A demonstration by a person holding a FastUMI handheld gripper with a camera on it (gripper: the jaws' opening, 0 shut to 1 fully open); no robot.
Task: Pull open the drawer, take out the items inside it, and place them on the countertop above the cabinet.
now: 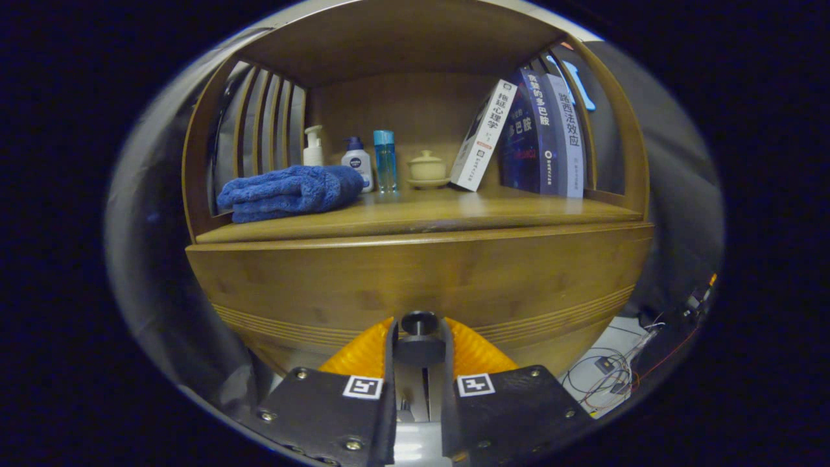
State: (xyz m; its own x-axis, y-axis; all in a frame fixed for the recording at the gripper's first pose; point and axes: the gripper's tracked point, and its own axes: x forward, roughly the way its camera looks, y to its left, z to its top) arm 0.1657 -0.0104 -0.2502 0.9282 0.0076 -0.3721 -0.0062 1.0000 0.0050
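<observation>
My jaws close on a dark knob (419, 322) of the honey-brown wooden drawer (421, 279), its front banded with fine grooved lines. On the bench (415, 217) above lie a deep blue towel (290, 191), a white pump bottle (314, 146), a clear blue bottle (385, 160), a cream lidded cup (427, 168), and white and navy books (528, 136).

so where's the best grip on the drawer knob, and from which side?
Take the drawer knob by its narrow stem, behind the round cap, coming straight on at the drawer front. The cap is wider than the stem, so it should stop the fingers slipping off on the pull. The gripper already sits there, fingers closed on it from either side.
</observation>
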